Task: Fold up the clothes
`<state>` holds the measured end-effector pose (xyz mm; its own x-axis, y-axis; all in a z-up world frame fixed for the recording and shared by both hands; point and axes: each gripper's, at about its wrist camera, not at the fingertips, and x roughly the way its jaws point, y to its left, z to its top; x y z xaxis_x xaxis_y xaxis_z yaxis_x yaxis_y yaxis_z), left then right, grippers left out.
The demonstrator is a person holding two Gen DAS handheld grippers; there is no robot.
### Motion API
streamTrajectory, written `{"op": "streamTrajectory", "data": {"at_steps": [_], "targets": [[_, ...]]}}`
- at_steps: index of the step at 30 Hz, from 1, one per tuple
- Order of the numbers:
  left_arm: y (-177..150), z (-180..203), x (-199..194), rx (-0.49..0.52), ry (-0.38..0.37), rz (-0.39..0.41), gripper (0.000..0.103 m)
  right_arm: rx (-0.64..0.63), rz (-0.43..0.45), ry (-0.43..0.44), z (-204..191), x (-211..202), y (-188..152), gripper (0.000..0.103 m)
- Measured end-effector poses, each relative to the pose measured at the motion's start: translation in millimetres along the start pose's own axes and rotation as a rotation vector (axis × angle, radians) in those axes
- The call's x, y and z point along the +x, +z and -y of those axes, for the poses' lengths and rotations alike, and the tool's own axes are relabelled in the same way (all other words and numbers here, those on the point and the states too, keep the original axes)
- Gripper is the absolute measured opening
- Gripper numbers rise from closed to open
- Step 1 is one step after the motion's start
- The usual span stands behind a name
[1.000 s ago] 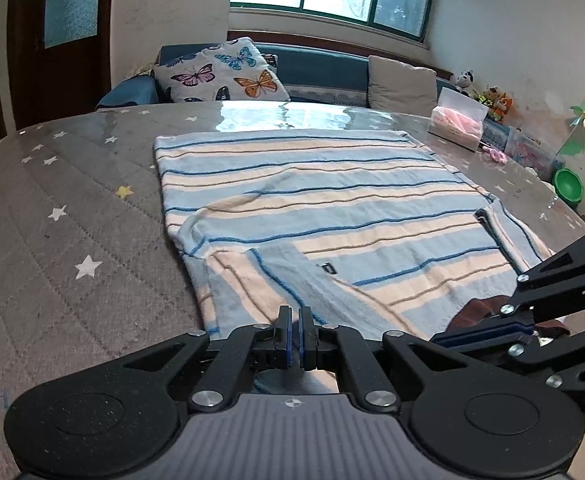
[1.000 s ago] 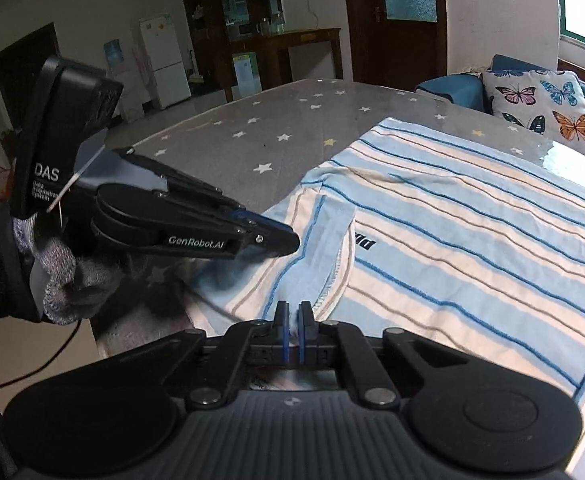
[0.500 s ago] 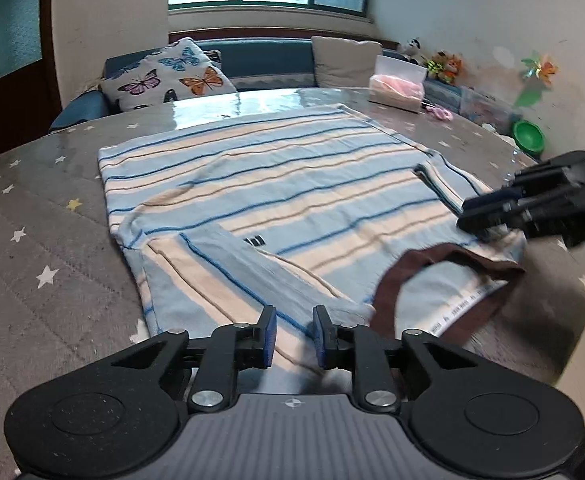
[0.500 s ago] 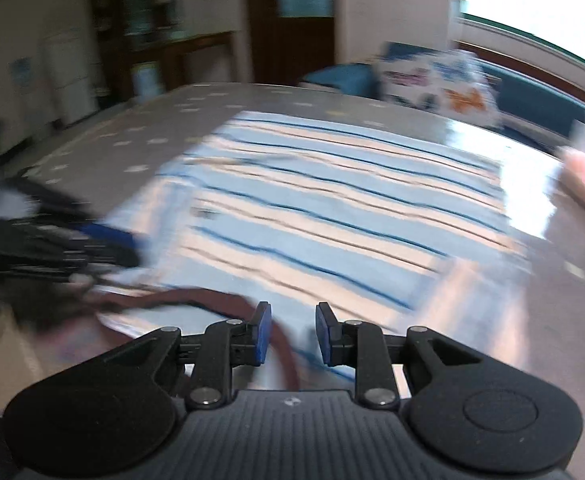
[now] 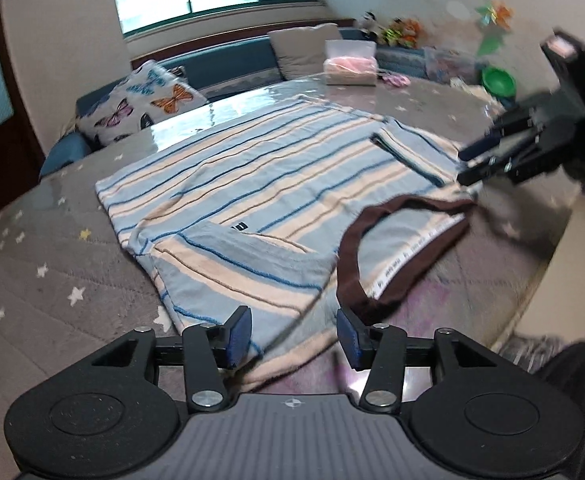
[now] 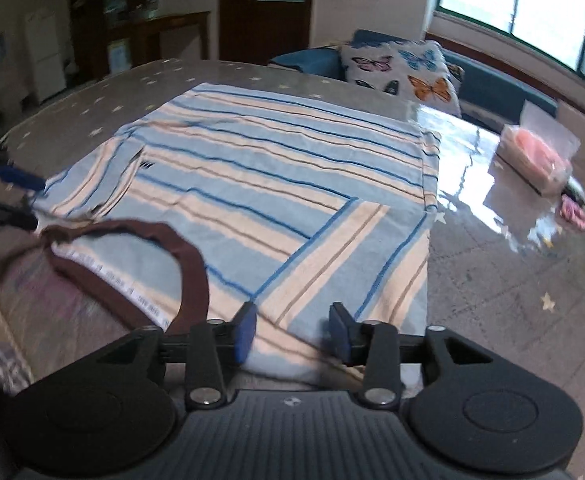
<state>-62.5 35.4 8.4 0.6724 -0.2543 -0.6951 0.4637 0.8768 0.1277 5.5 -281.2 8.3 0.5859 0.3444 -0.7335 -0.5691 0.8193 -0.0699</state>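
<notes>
A blue, cream and tan striped T-shirt (image 5: 276,176) with a brown collar (image 5: 376,248) lies flat on the grey star-patterned table (image 5: 52,280), both sleeves folded inward. My left gripper (image 5: 294,340) is open and empty just over the near left sleeve edge. My right gripper (image 6: 292,334) is open and empty over the folded right sleeve (image 6: 344,256). The shirt (image 6: 276,168) and its collar (image 6: 180,256) also show in the right wrist view. The right gripper (image 5: 488,160) shows at the right of the left wrist view.
A clear bag with pink contents (image 5: 350,66) and a small pink item (image 6: 574,212) sit on the table's far side. A butterfly pillow (image 5: 144,104) lies on the blue sofa behind. A green bowl (image 5: 498,80) and toys stand at the right. The table edge (image 5: 532,280) is close.
Both grippers, shut on the shirt a second ago, have opened and let the cloth go. They have drawn apart, the right one swinging over to the right sleeve side.
</notes>
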Motion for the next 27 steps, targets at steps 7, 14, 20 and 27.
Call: {"op": "streamTrajectory", "data": {"at_steps": [7,14,20,27], "targets": [[-2.2,3.1,11.9,0.059,0.033,-0.019,0.051,-0.184,-0.033,0.017,-7.8,-12.6,-9.5,0.052],[-5.0,-3.1,19.0,0.075,0.034,-0.053,0.050,-0.220,-0.070,0.065,8.3,-3.7,-8.1,0.052],[-4.6,-8.3,23.0,0.091,0.007,-0.063,0.050,-0.183,-0.095,0.132,25.9,1.8,-5.0,0.049],[-1.2,-13.8,24.5,0.121,-0.051,-0.092,0.046,-0.160,-0.093,0.146,30.7,4.3,-1.0,0.023]]}}
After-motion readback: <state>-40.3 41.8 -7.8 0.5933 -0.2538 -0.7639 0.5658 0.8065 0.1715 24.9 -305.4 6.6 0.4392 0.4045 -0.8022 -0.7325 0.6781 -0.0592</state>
